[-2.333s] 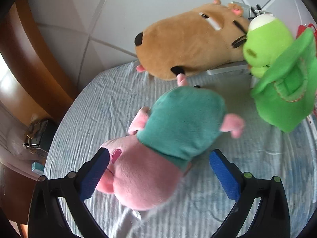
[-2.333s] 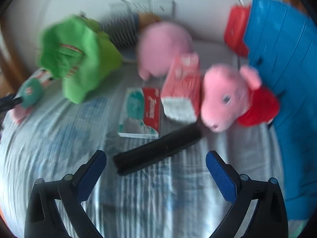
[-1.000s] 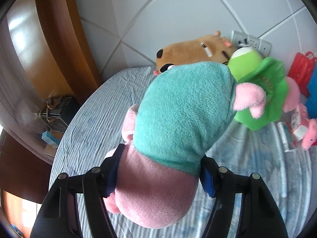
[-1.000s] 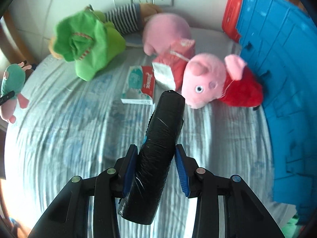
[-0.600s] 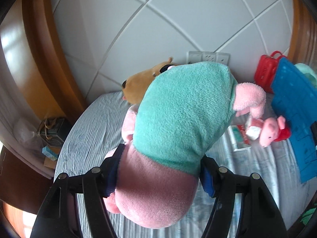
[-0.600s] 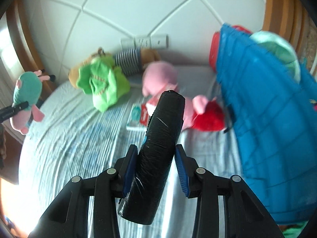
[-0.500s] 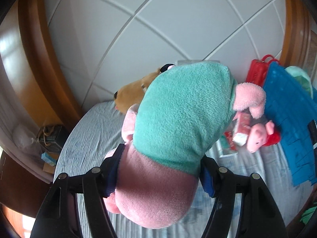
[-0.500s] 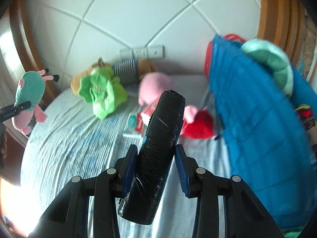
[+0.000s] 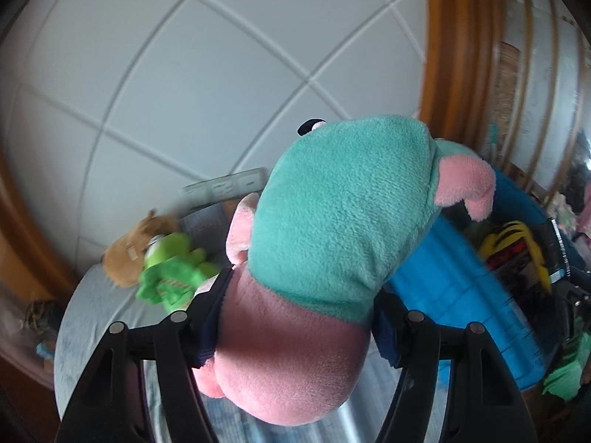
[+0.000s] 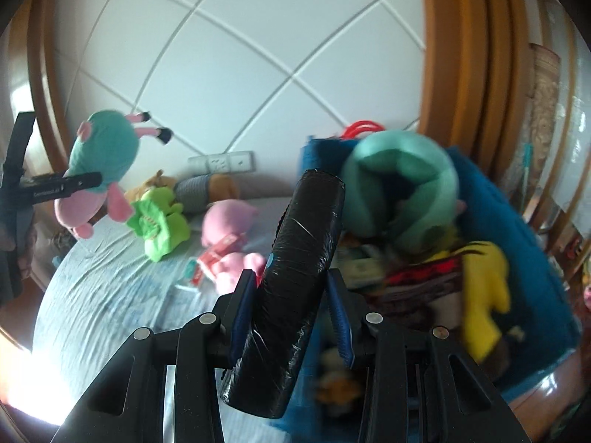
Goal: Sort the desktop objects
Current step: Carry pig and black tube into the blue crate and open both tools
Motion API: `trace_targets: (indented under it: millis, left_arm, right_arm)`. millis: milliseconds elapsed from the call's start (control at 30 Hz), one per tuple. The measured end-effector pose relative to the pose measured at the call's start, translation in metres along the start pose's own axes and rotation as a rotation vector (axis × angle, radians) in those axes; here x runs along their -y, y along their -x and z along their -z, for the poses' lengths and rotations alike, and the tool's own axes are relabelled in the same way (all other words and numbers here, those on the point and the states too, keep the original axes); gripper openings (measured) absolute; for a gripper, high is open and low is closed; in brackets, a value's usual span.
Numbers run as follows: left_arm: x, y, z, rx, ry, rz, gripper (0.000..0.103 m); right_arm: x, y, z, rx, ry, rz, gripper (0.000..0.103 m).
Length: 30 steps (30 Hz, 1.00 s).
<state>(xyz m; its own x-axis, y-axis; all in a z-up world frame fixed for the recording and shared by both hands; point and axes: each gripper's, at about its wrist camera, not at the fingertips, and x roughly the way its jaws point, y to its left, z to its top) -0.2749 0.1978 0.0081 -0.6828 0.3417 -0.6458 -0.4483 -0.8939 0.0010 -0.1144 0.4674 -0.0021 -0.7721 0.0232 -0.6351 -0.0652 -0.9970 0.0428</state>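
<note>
My left gripper (image 9: 295,313) is shut on a pink pig plush in a teal shirt (image 9: 343,229), held high above the table. The right wrist view shows that same plush (image 10: 99,158) at the upper left, clamped in the left gripper (image 10: 70,184). My right gripper (image 10: 293,310) is shut on a black wrapped cylinder (image 10: 299,277), held upright near a blue basket (image 10: 517,229). The basket (image 9: 461,288) holds a teal neck pillow (image 10: 402,181), a yellow plush (image 10: 484,288) and other items.
On the striped grey tablecloth (image 10: 103,302) lie a green frog plush (image 10: 159,229), a brown plush (image 9: 125,254), a pink pig plush (image 10: 231,221), a red tissue pack (image 10: 219,251) and a flat packet (image 10: 192,273). Wall sockets (image 10: 221,162) sit on the tiled wall. A wooden frame (image 10: 461,74) rises at right.
Both grippers rose and swung to the right with their loads; the table objects shrank and the blue basket with its contents came into view.
</note>
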Motion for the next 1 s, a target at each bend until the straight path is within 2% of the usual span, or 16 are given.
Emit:
trace_targets:
  millis: [200, 333, 433, 867, 1000]
  left_arm:
    - [0.102, -0.013, -0.047, 0.023, -0.080, 0.109, 0.066]
    - [0.156, -0.025, -0.071, 0.015, -0.119, 0.157, 0.066]
    - [0.182, -0.035, -0.083, 0.004, -0.126, 0.186, 0.066]
    - [0.237, -0.064, -0.106, 0.003, -0.133, 0.218, 0.067]
    - [0.249, -0.070, -0.108, 0.009, -0.148, 0.216, 0.078]
  right_arm:
    - [0.056, 0.012, 0.006, -0.014, -0.021, 0.014, 0.037]
    - [0.076, 0.010, 0.008, -0.028, -0.024, 0.009, 0.037]
    - [0.088, 0.010, 0.008, -0.032, -0.029, 0.004, 0.037]
    - [0.117, -0.006, 0.003, -0.051, -0.027, -0.016, 0.037]
    - [0.118, -0.015, 0.003, -0.072, 0.007, -0.010, 0.039]
